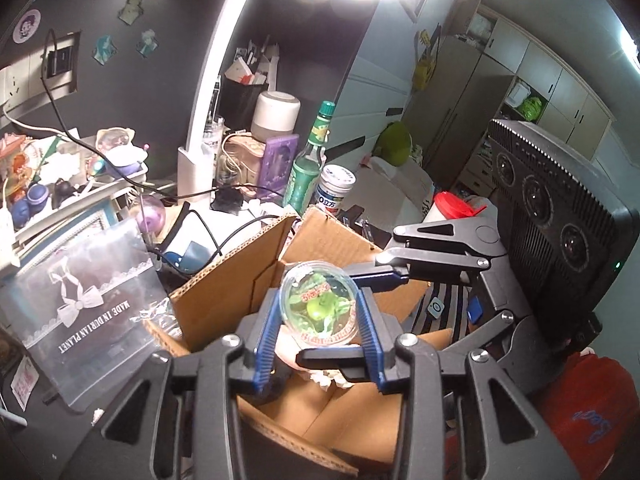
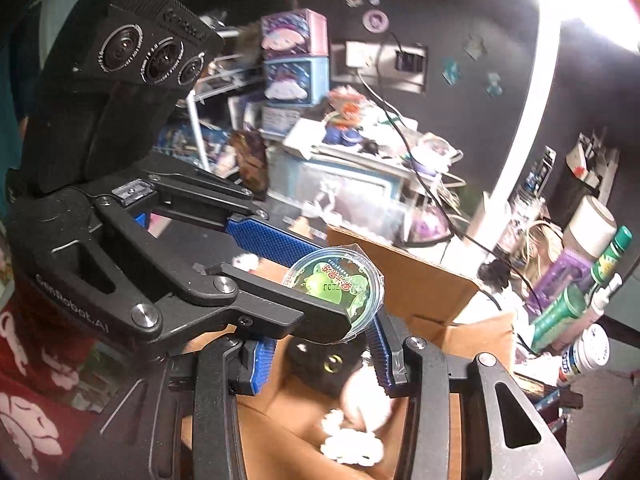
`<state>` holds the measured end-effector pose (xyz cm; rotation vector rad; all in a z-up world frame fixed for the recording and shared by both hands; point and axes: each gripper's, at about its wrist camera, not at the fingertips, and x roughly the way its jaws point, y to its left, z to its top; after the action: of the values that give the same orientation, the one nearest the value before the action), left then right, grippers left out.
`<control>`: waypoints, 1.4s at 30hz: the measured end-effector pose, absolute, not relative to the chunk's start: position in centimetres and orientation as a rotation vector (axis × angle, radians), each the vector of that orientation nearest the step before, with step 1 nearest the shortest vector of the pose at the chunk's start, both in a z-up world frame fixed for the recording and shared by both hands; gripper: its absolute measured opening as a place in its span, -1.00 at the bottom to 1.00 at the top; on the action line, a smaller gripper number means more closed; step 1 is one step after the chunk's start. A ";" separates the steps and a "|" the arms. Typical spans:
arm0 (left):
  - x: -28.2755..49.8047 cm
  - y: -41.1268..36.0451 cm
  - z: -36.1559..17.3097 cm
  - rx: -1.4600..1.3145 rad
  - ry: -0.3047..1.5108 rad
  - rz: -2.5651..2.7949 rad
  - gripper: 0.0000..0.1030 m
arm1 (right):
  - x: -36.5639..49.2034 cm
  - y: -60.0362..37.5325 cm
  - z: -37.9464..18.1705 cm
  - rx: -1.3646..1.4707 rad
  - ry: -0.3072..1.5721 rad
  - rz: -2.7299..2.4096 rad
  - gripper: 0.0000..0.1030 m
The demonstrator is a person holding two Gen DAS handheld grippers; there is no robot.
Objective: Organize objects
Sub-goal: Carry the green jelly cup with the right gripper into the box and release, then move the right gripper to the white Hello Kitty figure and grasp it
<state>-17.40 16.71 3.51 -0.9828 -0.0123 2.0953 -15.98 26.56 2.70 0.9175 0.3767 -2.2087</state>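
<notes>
Left wrist view: we are carrying the jelly cup, clamped between the left gripper fingers, over the open cardboard box, right gripper fingers narrowed and seemingly empty; next, we judge, lowering and releasing inside.

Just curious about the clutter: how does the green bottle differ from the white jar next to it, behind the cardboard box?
The green bottle is tall and slim with a narrow neck; the white jar is short and squat. The green bottle has a small green cap; the white jar has a wide pale lid. Both stand upright, closed, behind the cardboard box.
</notes>
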 end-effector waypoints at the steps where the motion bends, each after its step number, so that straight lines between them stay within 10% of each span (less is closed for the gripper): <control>1: -17.6 16.9 3.4 -0.988 -0.008 2.096 -0.31 | -16.2 26.6 2.6 0.931 0.394 -2.213 -0.28; 5: -18.0 17.0 3.4 -0.992 0.001 2.123 0.32 | -16.6 26.8 2.3 0.953 0.457 -2.254 0.22; 30: -10.6 1.9 5.0 -0.818 -0.105 2.500 0.56 | -10.7 19.7 4.0 0.774 0.387 -2.183 0.23; 42: -7.3 -8.7 -2.2 -0.916 -0.235 2.694 0.83 | -9.3 8.1 -4.3 0.920 0.347 -2.001 0.23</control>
<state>-7.27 -8.70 -2.16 -0.9156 -0.2350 2.6940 -9.28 8.14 -4.32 0.9203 0.3466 -2.0010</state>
